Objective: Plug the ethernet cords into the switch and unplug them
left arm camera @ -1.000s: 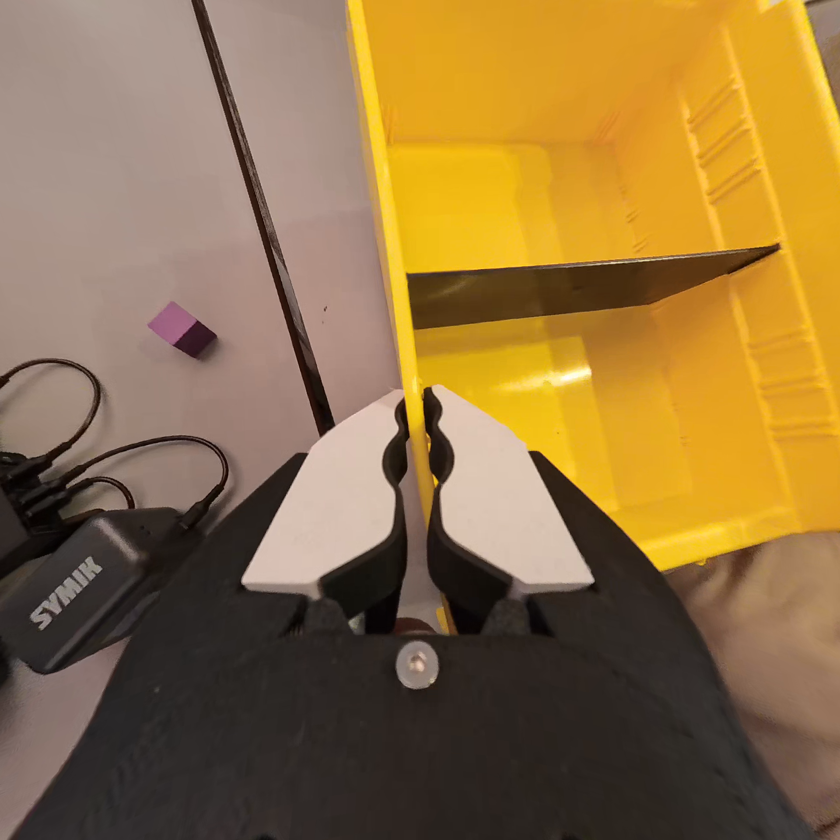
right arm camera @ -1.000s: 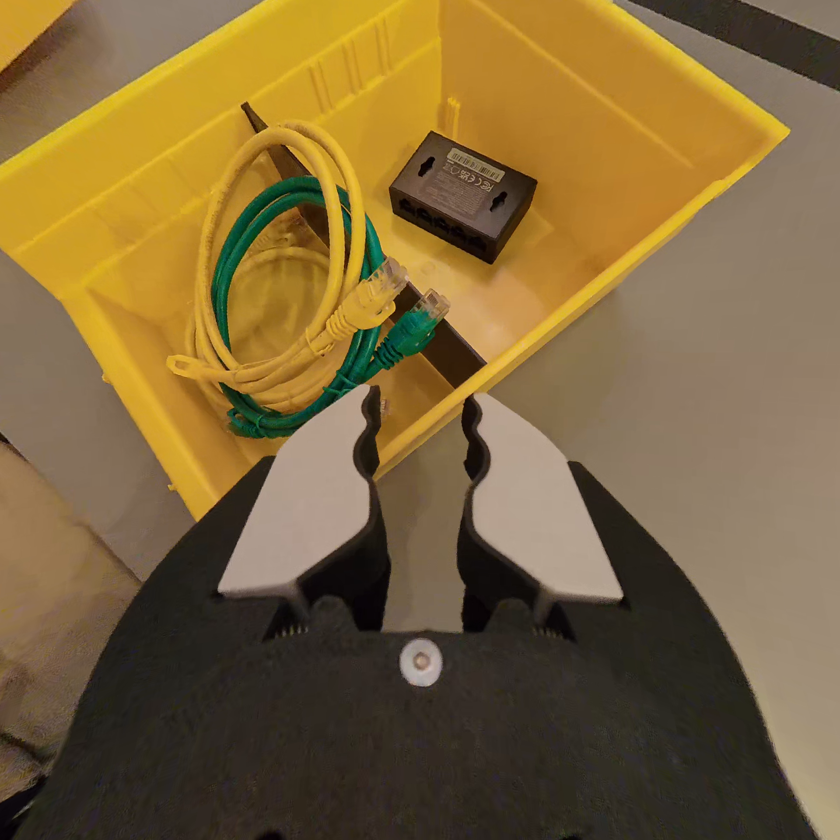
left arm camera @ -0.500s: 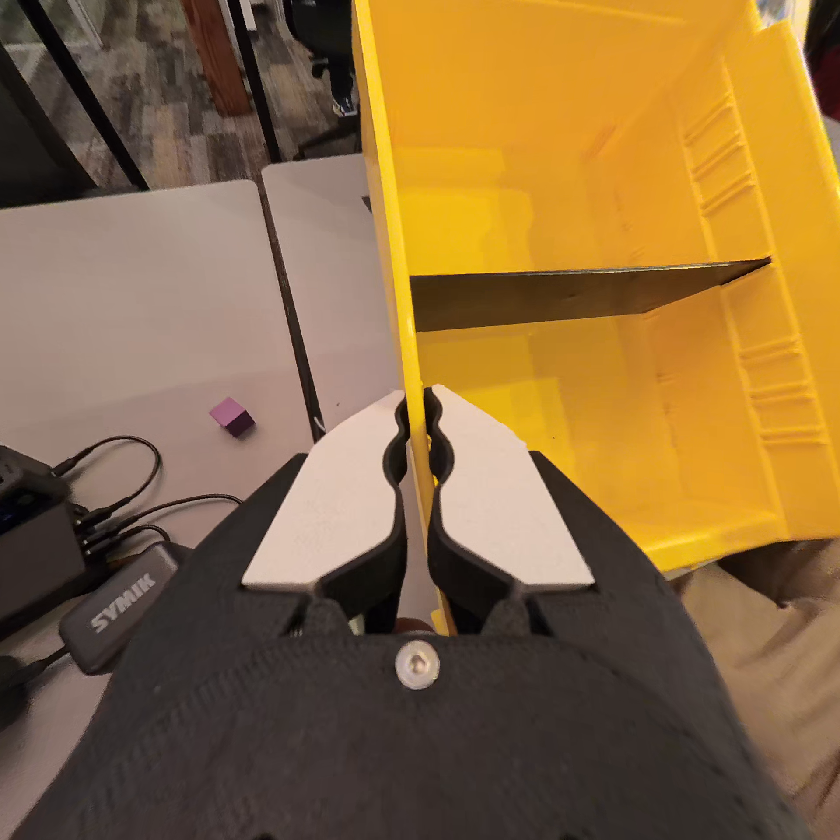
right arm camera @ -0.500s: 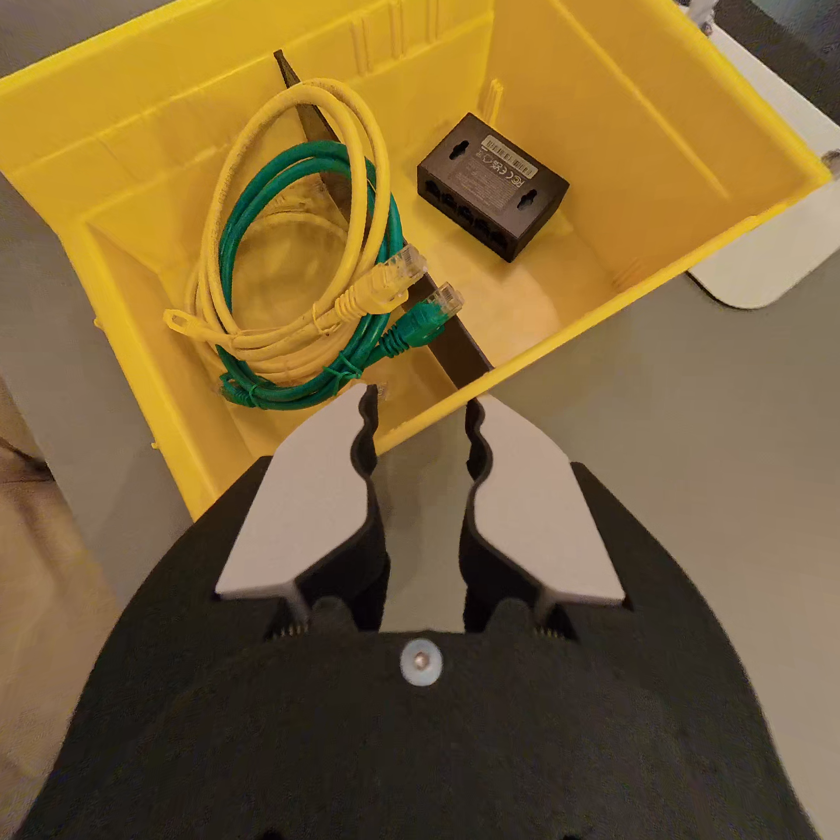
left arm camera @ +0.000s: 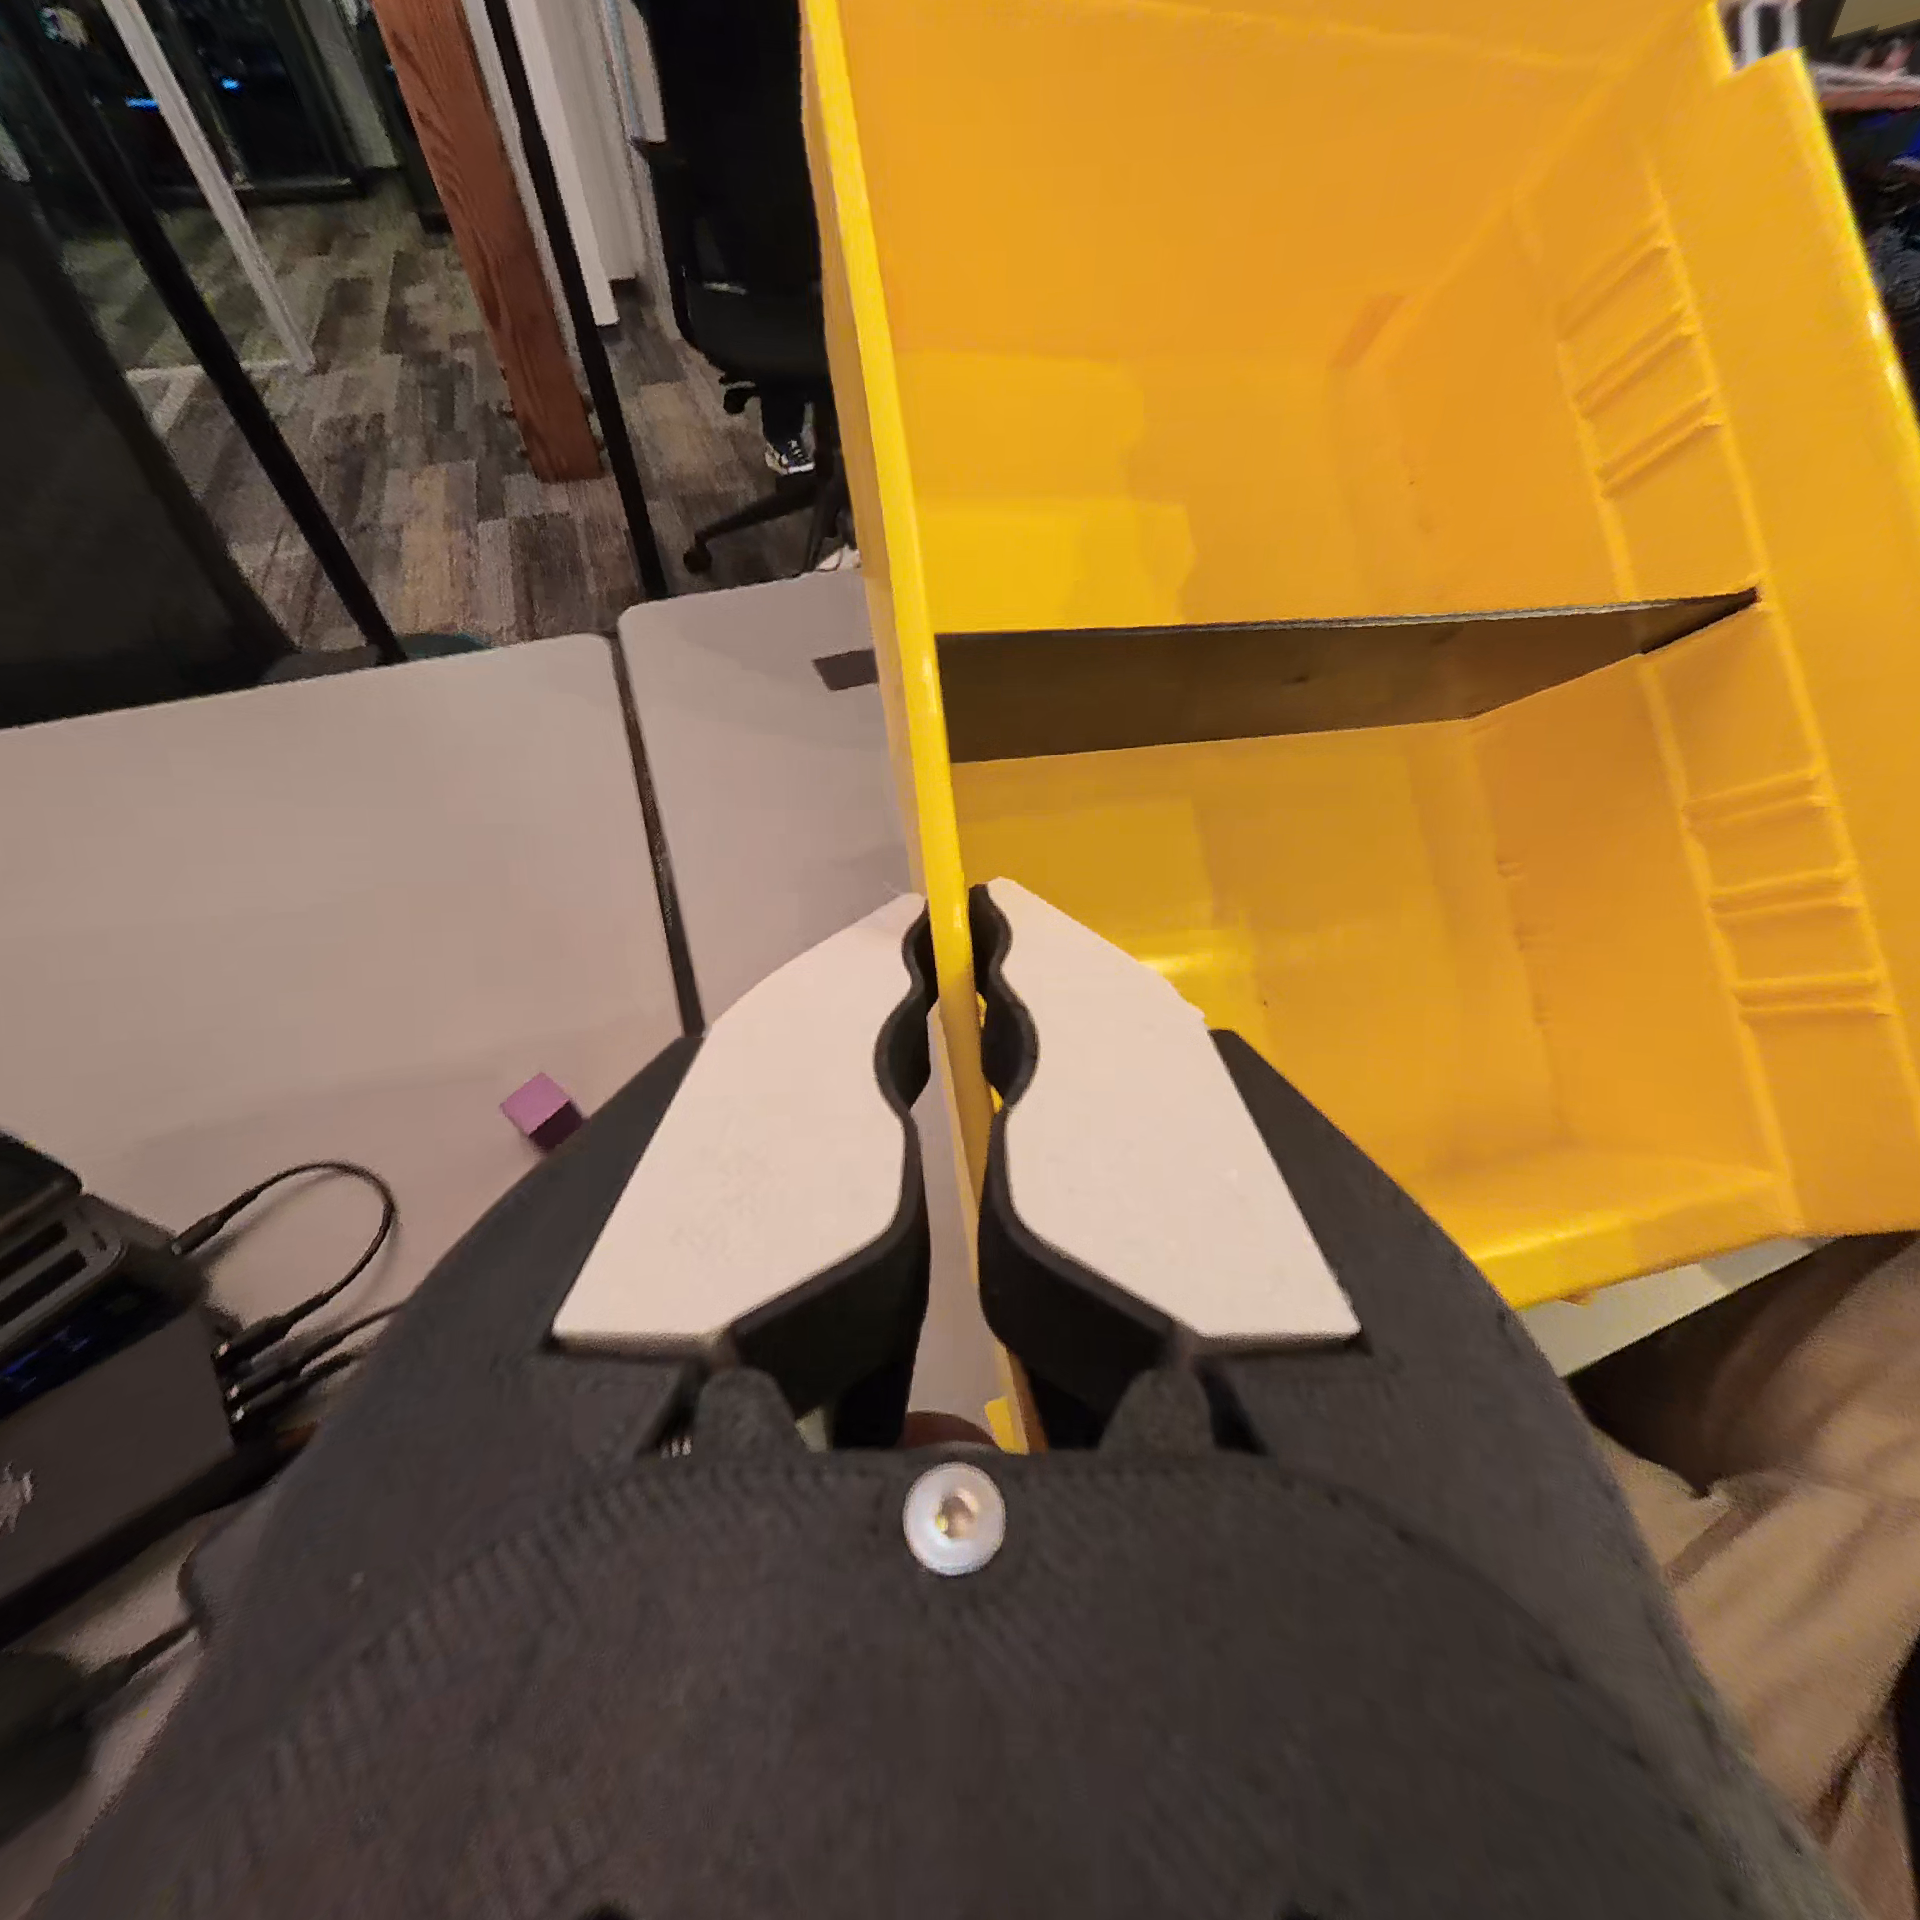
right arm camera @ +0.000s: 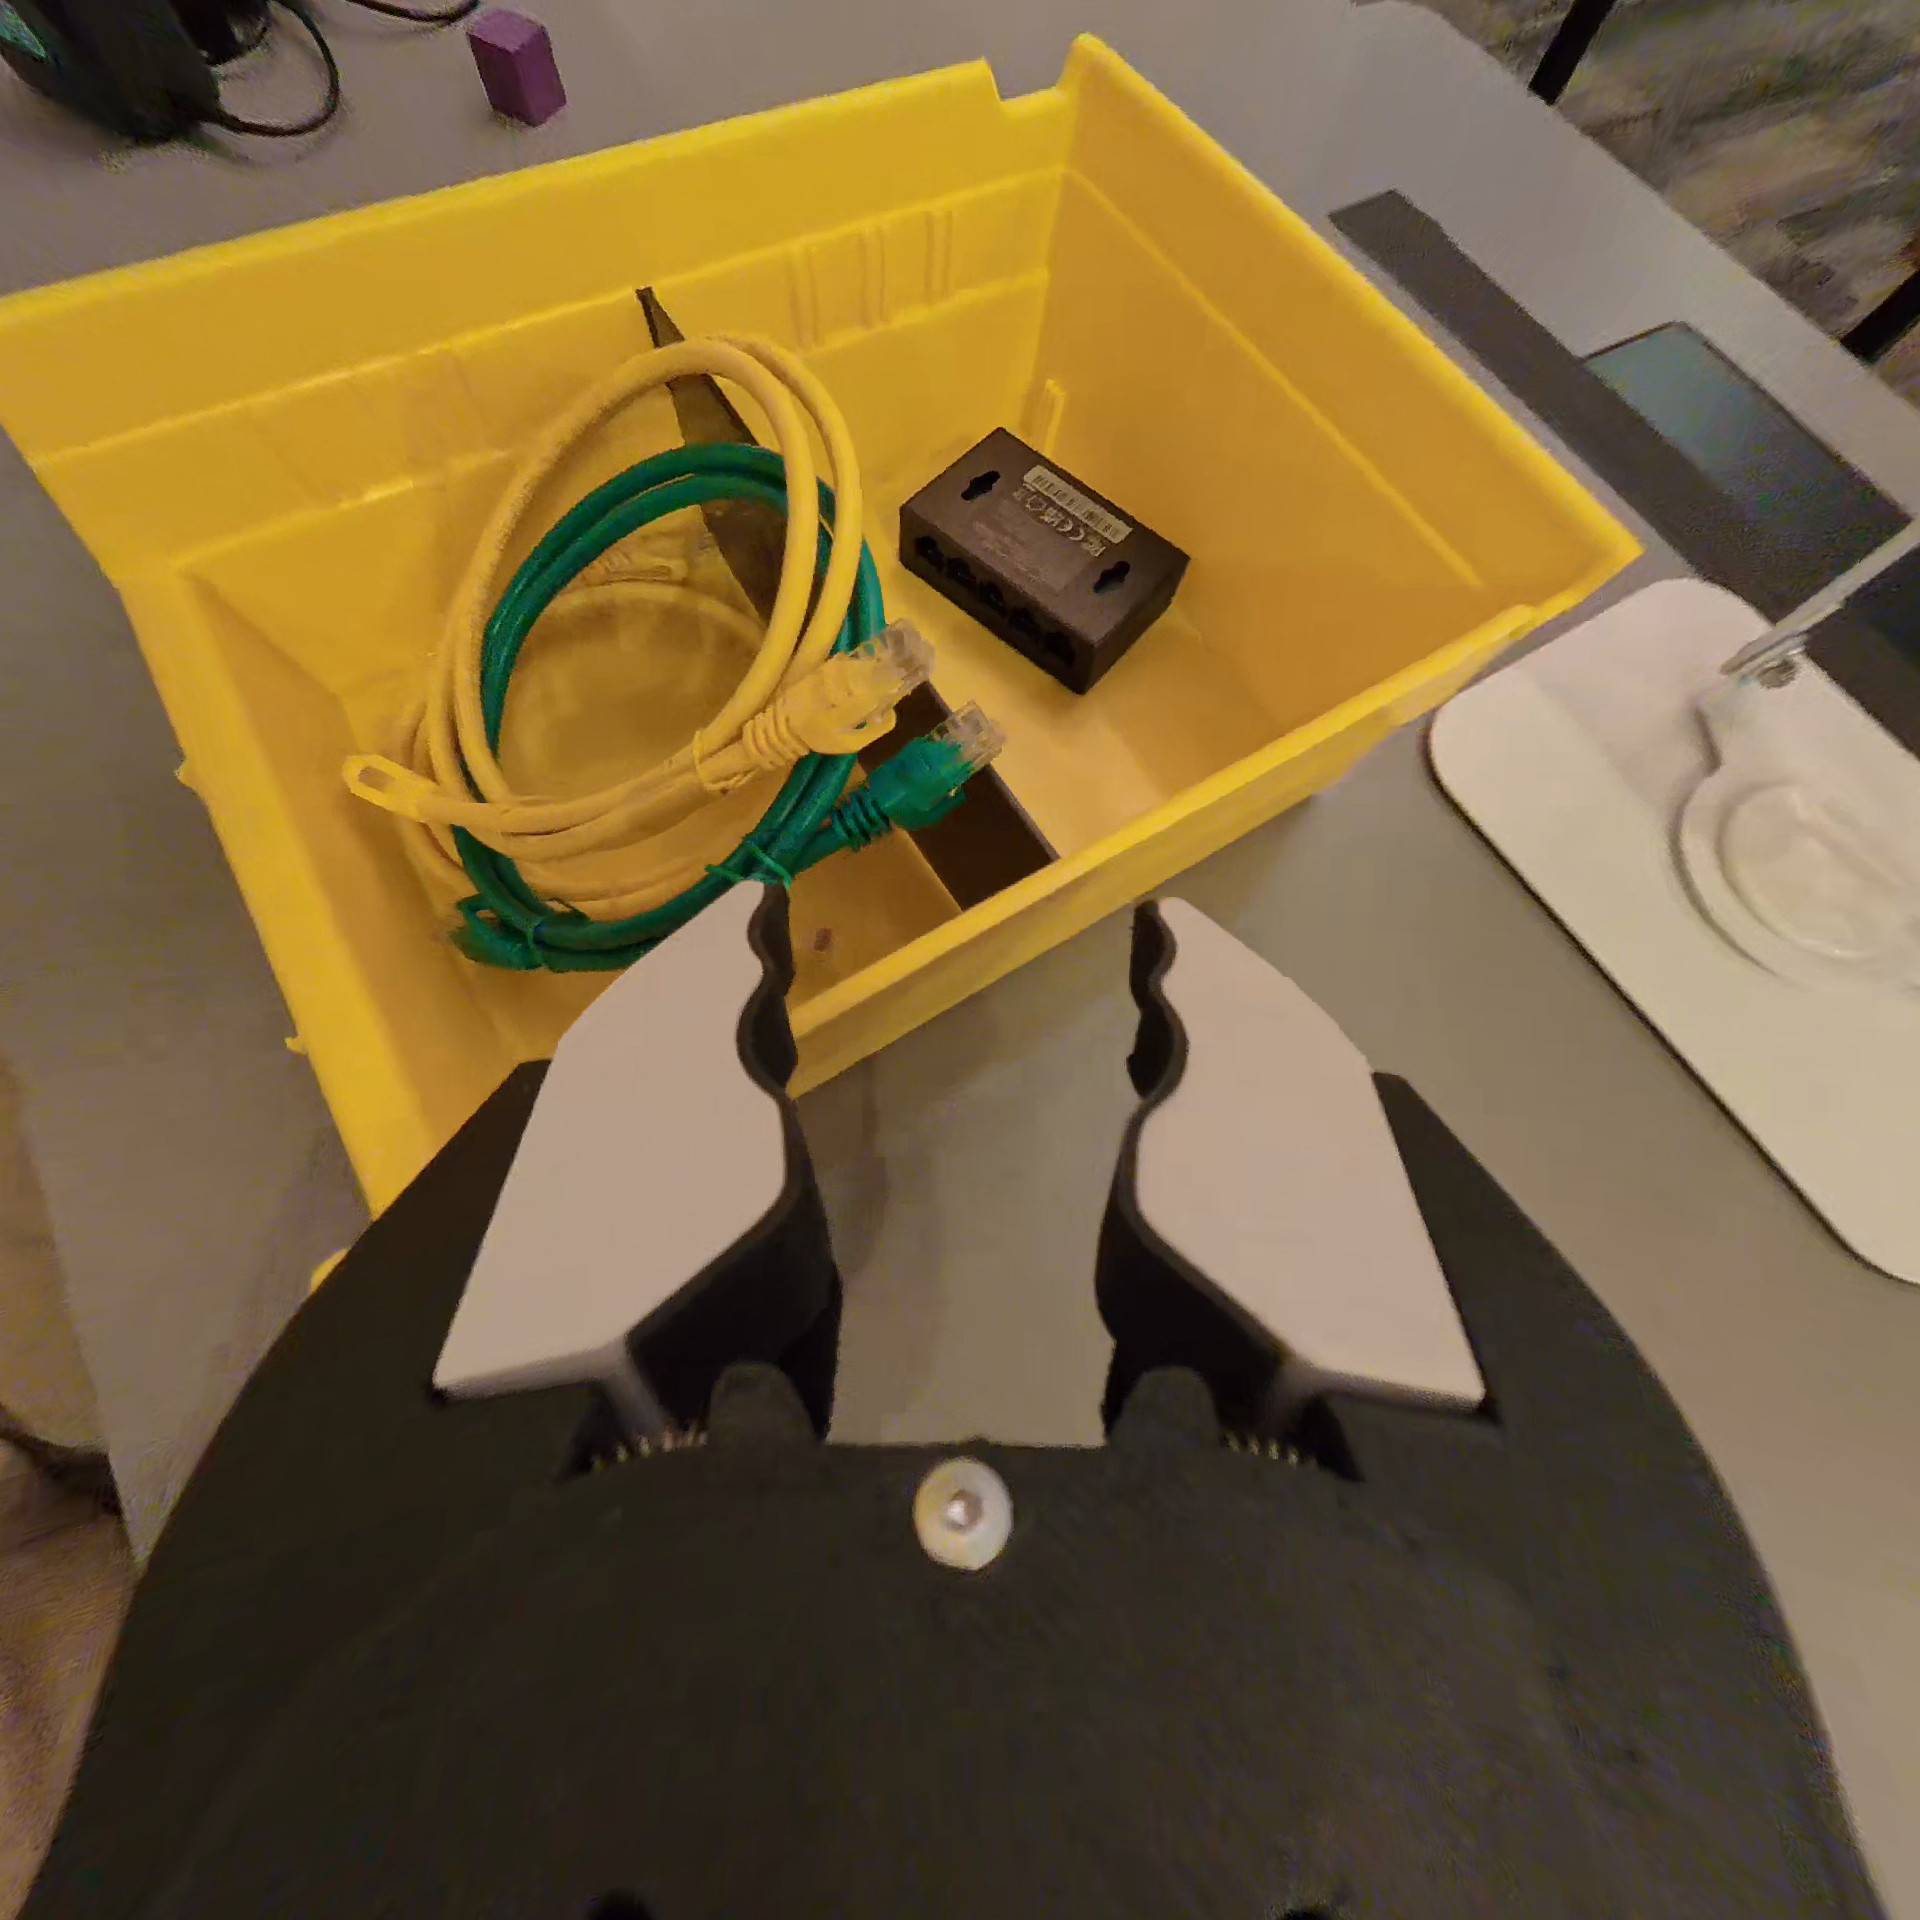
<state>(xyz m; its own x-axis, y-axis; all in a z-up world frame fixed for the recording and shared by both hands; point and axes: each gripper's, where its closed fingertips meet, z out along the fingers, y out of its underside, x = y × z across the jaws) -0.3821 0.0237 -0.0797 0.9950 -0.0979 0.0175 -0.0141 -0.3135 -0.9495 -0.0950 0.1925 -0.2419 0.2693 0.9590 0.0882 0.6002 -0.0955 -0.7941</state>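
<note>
In the right wrist view a yellow bin (right arm camera: 1247,343) stands on the grey table, split by a black divider (right arm camera: 977,831). Its left compartment holds a coiled yellow ethernet cord (right arm camera: 821,707) and a coiled green ethernet cord (right arm camera: 909,779), whose plugs lie over the divider. The black switch (right arm camera: 1039,561) lies in the right compartment. My right gripper (right arm camera: 956,914) is open and empty above the bin's near rim. In the left wrist view my left gripper (left arm camera: 954,909) is shut on the side wall of a second, empty yellow bin (left arm camera: 1299,364), which has its own black divider (left arm camera: 1299,675).
A purple block (left arm camera: 538,1110) and black devices with cables (left arm camera: 94,1340) lie at the left of the table; the block also shows in the right wrist view (right arm camera: 514,57). A white base plate (right arm camera: 1558,790) and a dark strip (right arm camera: 1558,384) lie right of the cord bin. Tip to tip, the grippers are about 40 cm apart.
My left gripper has lifted and tilted up with the empty bin, so the room beyond the table now shows. My right gripper has opened wider and shifted over the cord bin.
</note>
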